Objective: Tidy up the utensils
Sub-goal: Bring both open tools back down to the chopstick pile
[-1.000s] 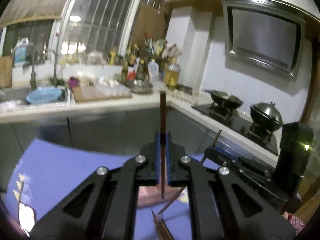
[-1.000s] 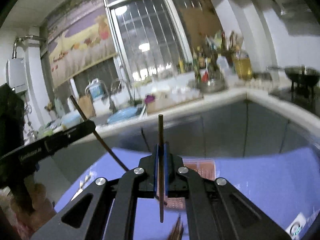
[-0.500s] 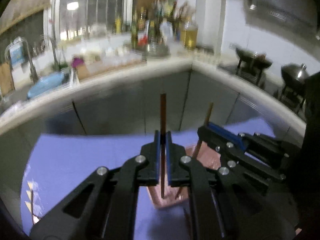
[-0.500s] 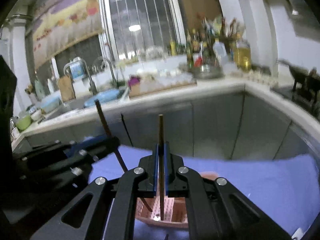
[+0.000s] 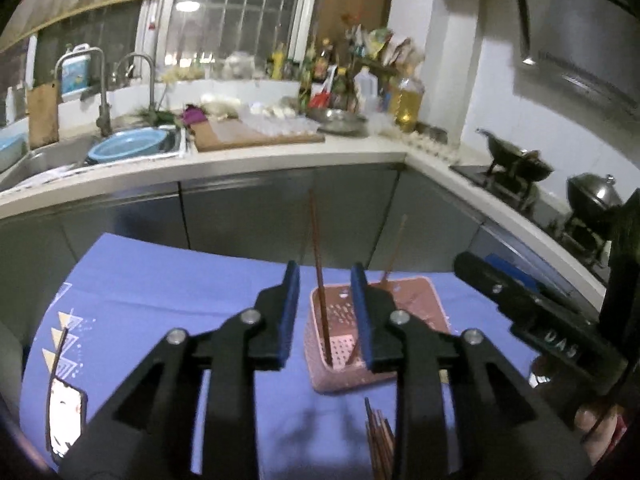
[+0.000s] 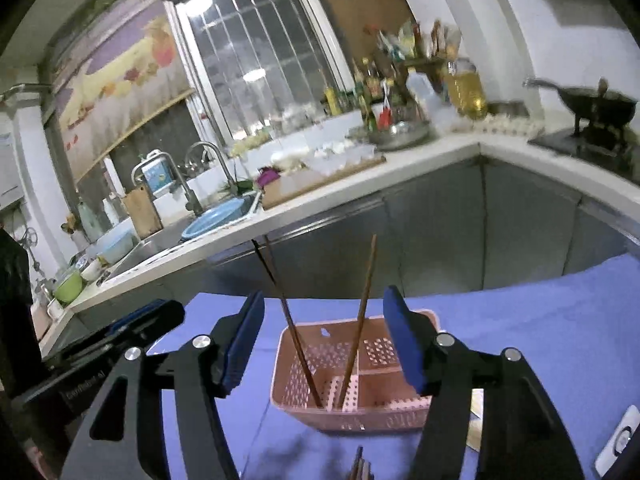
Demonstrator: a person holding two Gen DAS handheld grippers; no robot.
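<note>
- Right wrist view shows the right gripper [image 6: 324,340] with its blue pads spread wide and nothing between them, hovering just above the pink basket [image 6: 400,414]
- Two chopsticks stand in that basket: a dark chopstick [image 6: 288,320] leaning left and a lighter chopstick [image 6: 362,312] nearly upright, their lower ends in neighbouring perforated compartments; the divider probably keeps them from sliding flat
- Left wrist view has the left gripper [image 5: 325,312] likewise wide apart and empty, with the dark chopstick [image 5: 318,264] rising in the gap between the pads without touching either
- Both claws sit right over the basket mouth, which suits a straight drop of thin sticks into a narrow slot
- More chopsticks [image 5: 378,444] lie loose on the blue cloth [image 5: 160,280] just in front of the basket, so sorting looks partly done and these are likely next
- Lettering on the right gripper's body, seen from the left wrist view, reads roughly "DAS"; the left gripper's side carries small print that is too blurred to read
- Cloth has a printed triangle pattern, no legible words
</note>
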